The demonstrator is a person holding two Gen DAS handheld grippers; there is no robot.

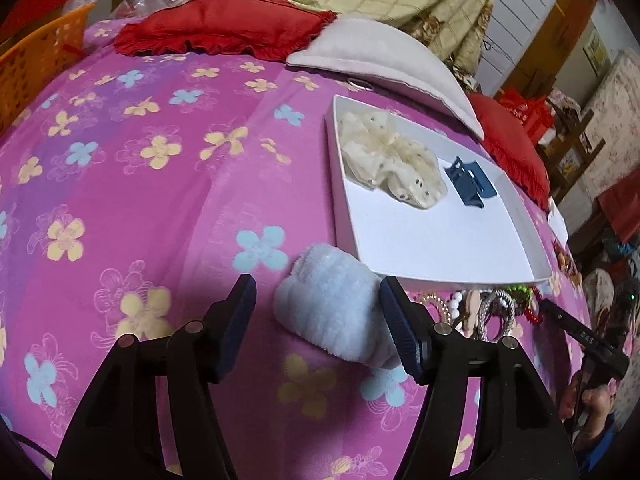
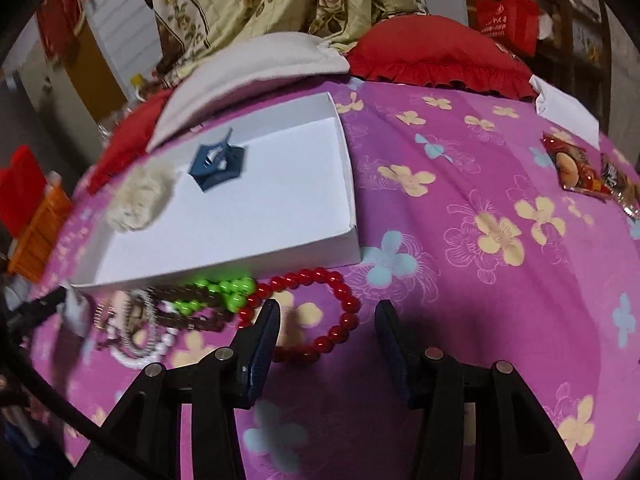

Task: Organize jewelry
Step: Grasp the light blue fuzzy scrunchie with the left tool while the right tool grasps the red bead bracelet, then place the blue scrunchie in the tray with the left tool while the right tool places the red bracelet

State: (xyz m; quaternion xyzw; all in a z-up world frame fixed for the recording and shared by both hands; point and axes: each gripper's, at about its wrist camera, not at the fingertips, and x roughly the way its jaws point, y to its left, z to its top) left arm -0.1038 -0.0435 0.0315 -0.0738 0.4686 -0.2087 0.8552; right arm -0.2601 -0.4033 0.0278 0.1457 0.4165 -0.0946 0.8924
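A pink flowered bedspread (image 1: 152,208) is shown, with a white tray (image 1: 420,240) lying on it. In the tray, 1 cream scrunchie (image 1: 390,160) and 1 blue clip (image 1: 470,180) are seen. The left gripper (image 1: 318,300) is held wide, with a pale blue fluffy band (image 1: 332,312) between its jaws, touching only the right pad and not yet pinched. The right gripper (image 2: 328,328) is held half open and empty over 1 red bead bracelet (image 2: 320,312), beside 1 tangled pile (image 2: 168,316) of uncounted pieces. The band's middle should probably be pinched firmly before it is lifted into the tray.
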